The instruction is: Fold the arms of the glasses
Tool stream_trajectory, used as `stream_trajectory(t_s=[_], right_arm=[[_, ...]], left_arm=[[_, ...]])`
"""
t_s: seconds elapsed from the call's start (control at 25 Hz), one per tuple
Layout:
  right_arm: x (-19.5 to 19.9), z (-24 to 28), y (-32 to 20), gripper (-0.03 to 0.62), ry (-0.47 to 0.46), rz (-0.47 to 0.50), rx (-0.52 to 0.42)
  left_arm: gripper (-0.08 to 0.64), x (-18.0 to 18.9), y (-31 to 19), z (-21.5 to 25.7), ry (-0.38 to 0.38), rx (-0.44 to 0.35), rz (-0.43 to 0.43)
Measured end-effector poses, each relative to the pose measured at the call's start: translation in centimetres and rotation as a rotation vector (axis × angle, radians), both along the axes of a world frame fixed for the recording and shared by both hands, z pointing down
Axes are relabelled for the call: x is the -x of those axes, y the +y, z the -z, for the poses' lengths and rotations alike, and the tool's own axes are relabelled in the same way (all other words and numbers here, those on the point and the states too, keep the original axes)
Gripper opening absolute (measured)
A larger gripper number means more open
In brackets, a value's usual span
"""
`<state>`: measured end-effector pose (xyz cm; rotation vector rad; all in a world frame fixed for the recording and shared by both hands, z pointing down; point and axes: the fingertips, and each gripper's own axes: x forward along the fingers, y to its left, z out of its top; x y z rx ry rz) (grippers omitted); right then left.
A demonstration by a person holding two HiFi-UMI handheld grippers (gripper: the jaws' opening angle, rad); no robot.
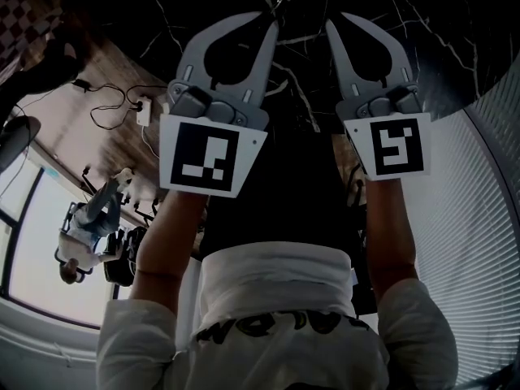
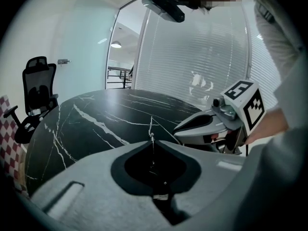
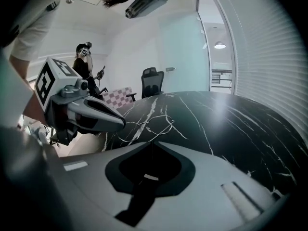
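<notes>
Pressed together is how the jaws stand on both the left hand-held gripper (image 1: 270,24) and the right hand-held gripper (image 1: 331,24), which hang side by side over the tabletop (image 3: 231,124). In the left one's own view a hair-thin wire shows right at the tips. I can't tell whether it is nipped there or only lies behind them. The right one has nothing between its jaws.

The glasses (image 3: 147,127), a thin round wire frame, lie on the tabletop just beyond the right tips, at twelve o'clock from them. The left tool's nose sits at their nine o'clock side, touching or very nearly so. My reading is that the left one is there to steady the frame. The right, narrowed to a point, looks placed to nudge an arm inward, since a closed nose pushes fine wire better than spread jaws would. How far the arms are folded I can't make out against the veining.

The tabletop is round black stone with white veins, glossy enough to mirror the ceiling light, which makes the frame hard to pick out. Slatted blinds (image 2: 202,57) stand at the person's three o'clock. A black office chair (image 2: 37,81) sits across the table toward eleven o'clock. There is wood floor (image 1: 106,88) with loose cables at nine o'clock, and another person (image 3: 84,64) stands far off.
</notes>
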<state>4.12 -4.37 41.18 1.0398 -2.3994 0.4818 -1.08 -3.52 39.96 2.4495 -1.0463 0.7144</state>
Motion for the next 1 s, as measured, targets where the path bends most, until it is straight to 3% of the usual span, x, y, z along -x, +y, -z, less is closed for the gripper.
stream_trajectory(t_s=[0.64, 1.0], right_arm=[[3.4, 0.6, 0.4, 0.012, -0.014, 0.085, 0.000], [1.0, 3.1, 1.6, 0.035, -0.029, 0.004, -0.009]], left_arm=[[0.008, -1.1, 1.0, 0.2, 0.022, 0.013, -0.036], [0.008, -0.6, 0.9, 0.0, 0.026, 0.010, -0.015]])
